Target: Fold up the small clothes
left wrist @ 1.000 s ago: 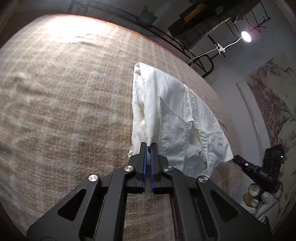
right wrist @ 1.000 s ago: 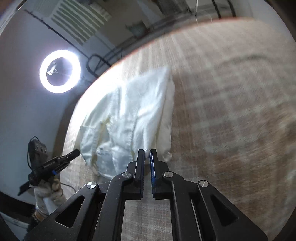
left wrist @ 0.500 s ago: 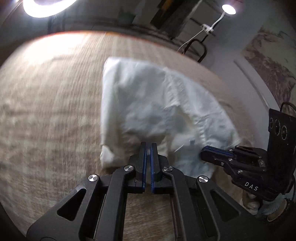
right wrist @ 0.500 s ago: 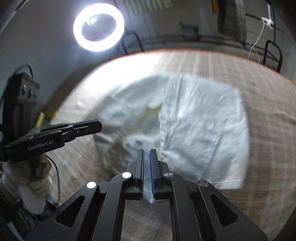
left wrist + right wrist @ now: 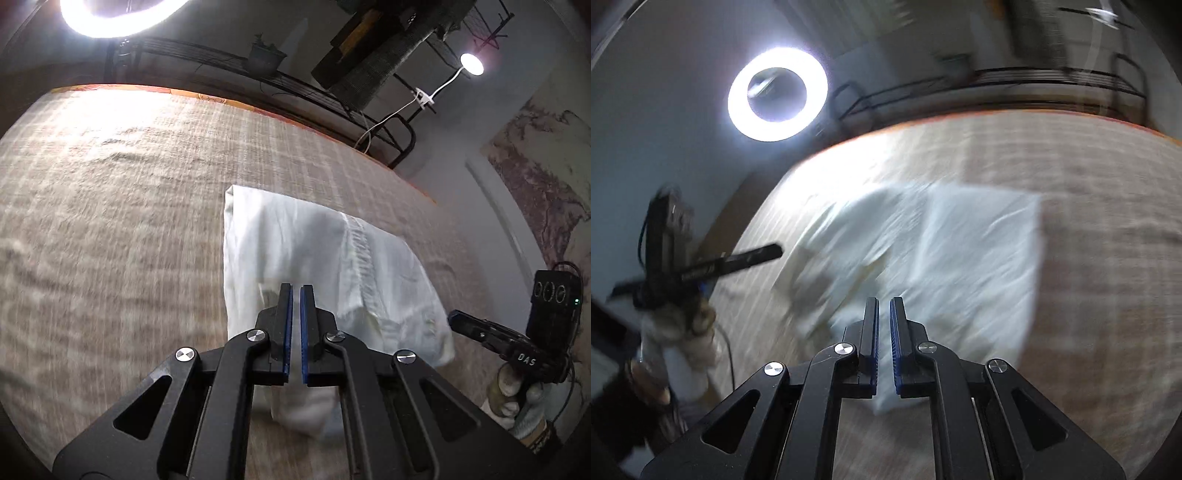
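Note:
A white garment (image 5: pixel 314 251) lies on the brown plaid bed cover (image 5: pixel 110 221), folded over with a stitched seam on top. My left gripper (image 5: pixel 295 288) is shut over its near edge, and blurred cloth hangs under the fingers. In the right wrist view the garment (image 5: pixel 979 258) is blurred; my right gripper (image 5: pixel 882 301) is shut at its near edge, with cloth bunched below the pads. The right gripper (image 5: pixel 454 317) reaches the garment's right corner, in a gloved hand (image 5: pixel 517 402). The left gripper (image 5: pixel 777 251) is at the garment's left edge.
The bed cover spreads wide to the left and beyond the garment, ending at an orange border (image 5: pixel 258 110). Behind stand a black metal rack (image 5: pixel 295 88), a ring light (image 5: pixel 777 94) and a small lamp (image 5: pixel 472 64). A wall (image 5: pixel 480 177) runs past the bed's right side.
The garment went from pocket side up to folded over with the seam showing. Both grippers swung with the cloth towards the near side, staying shut.

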`<action>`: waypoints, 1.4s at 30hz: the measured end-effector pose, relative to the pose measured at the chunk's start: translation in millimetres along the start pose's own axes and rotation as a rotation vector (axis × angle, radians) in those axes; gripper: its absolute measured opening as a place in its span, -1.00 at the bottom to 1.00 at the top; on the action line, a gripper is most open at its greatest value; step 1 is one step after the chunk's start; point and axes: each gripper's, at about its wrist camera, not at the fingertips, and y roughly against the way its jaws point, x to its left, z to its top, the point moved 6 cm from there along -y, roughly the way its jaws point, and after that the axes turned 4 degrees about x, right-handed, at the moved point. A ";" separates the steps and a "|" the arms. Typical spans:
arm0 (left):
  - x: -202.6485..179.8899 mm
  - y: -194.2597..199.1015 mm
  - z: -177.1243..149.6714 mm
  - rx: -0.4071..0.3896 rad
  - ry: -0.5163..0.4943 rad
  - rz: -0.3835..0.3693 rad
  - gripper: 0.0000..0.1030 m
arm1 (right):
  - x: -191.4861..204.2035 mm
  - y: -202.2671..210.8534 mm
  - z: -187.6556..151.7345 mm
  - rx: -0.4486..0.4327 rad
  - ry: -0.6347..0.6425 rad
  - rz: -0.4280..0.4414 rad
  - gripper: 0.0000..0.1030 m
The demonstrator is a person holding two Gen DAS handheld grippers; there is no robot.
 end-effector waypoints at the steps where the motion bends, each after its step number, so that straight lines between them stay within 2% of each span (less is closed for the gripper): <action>1: 3.9 -9.0 3.1 0.006 -0.012 0.033 -1.00 | -10.4 -5.4 2.9 0.002 -0.027 -0.022 -0.87; 3: 14.9 -29.3 0.3 0.037 -0.046 0.111 -1.00 | -22.0 -15.3 2.1 0.022 -0.039 -0.062 -0.87; 4: 19.5 -37.4 -5.2 0.054 -0.051 0.125 -1.00 | -28.1 -24.9 0.8 0.048 -0.037 -0.088 -0.87; 7: 33.2 -45.2 -27.3 0.081 -0.035 0.106 -1.00 | -40.9 -40.7 -11.5 0.122 0.002 -0.126 -0.92; 9: 35.2 -40.5 -33.4 0.082 -0.072 0.129 -0.93 | -45.9 -42.3 -15.8 0.141 0.005 -0.106 -0.96; 12: 45.6 -30.4 -31.1 0.097 -0.042 0.141 -0.93 | -49.1 -35.7 -7.9 0.158 -0.020 -0.083 -0.95; 15: 45.7 -10.6 -9.0 0.024 -0.019 0.135 -0.93 | -40.6 -16.0 13.5 0.092 0.007 -0.036 -0.95; 18: 29.4 -5.4 14.9 -0.019 -0.041 0.122 -0.93 | -46.6 -9.6 39.8 0.011 -0.003 -0.030 -0.95; 23: -9.7 -29.3 34.7 -0.011 -0.102 0.097 -0.93 | -51.6 -31.6 72.7 -0.032 -0.056 -0.057 -0.95; 27: -35.4 -57.1 39.1 0.022 -0.157 0.089 -0.93 | -38.9 -55.1 95.6 -0.025 -0.024 -0.052 -0.95; 30: -38.7 -80.0 43.1 0.041 -0.186 0.125 -0.93 | -31.9 -75.1 92.1 0.005 0.019 -0.070 -0.95; 33: -24.4 -99.1 40.0 0.079 -0.151 0.145 -0.93 | -31.3 -91.2 83.6 0.056 0.031 -0.118 -0.95; 35: -13.7 -107.8 35.1 0.101 -0.113 0.119 -0.93 | -38.2 -101.2 74.7 0.102 0.007 -0.129 -0.95; 39: -11.0 -104.3 34.0 0.095 -0.133 0.109 -0.95 | -40.9 -103.9 73.1 0.118 -0.001 -0.130 -0.96; 42: -4.6 -84.4 33.6 0.066 -0.122 0.118 -0.95 | -36.1 -89.1 73.9 0.098 -0.004 -0.130 -0.95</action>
